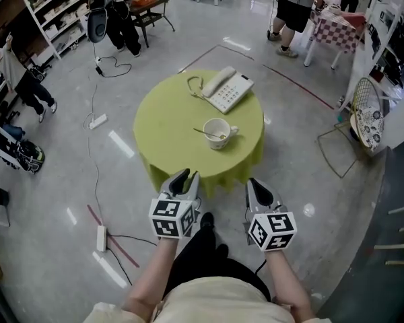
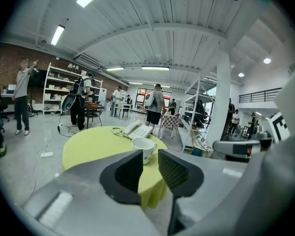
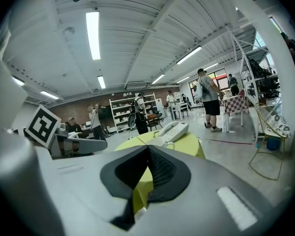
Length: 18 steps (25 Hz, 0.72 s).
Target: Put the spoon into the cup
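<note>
A white cup stands on the round table with a yellow-green cloth, and the spoon rests inside it with its handle sticking out to the left. Both grippers hang off the table's near edge, close to the person's body. My left gripper is open and holds nothing. In the left gripper view the cup shows through the gap of the left gripper. My right gripper has its jaws together and is empty. In the right gripper view, the right gripper points along the table's right side.
A white telephone with a coiled cord lies on the far side of the table. Power strips and cables run over the floor at left. A wire chair stands at right. Several people stand near shelves and a checkered table.
</note>
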### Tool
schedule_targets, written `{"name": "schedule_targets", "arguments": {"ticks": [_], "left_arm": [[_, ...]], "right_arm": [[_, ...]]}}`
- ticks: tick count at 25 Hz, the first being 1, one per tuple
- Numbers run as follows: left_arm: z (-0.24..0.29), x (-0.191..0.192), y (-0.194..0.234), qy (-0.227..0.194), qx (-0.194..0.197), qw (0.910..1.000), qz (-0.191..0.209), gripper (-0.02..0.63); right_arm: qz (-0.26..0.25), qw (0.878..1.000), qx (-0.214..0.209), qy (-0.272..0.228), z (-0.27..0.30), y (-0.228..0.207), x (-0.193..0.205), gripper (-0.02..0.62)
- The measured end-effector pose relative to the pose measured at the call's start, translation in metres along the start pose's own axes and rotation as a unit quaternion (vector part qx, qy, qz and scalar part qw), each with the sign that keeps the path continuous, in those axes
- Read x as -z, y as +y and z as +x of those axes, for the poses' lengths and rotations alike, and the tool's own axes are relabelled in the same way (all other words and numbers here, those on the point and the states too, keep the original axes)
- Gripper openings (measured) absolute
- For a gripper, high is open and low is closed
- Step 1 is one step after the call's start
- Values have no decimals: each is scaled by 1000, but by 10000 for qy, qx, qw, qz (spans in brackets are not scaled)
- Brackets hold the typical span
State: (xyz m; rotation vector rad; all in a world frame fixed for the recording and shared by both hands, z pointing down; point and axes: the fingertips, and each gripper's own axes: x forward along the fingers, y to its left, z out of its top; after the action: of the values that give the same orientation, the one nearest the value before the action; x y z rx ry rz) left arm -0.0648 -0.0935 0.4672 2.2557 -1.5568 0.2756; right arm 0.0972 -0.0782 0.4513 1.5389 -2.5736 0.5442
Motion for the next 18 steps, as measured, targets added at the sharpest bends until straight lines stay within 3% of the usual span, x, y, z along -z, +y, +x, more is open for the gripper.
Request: {"name": "schedule_targets", "arguments": {"ticks": [18], "left_arm": [[84, -13, 31, 269, 158, 9995, 49, 106]], "right_arm": [[196, 9994, 161, 225, 64, -29, -5, 2]]}}
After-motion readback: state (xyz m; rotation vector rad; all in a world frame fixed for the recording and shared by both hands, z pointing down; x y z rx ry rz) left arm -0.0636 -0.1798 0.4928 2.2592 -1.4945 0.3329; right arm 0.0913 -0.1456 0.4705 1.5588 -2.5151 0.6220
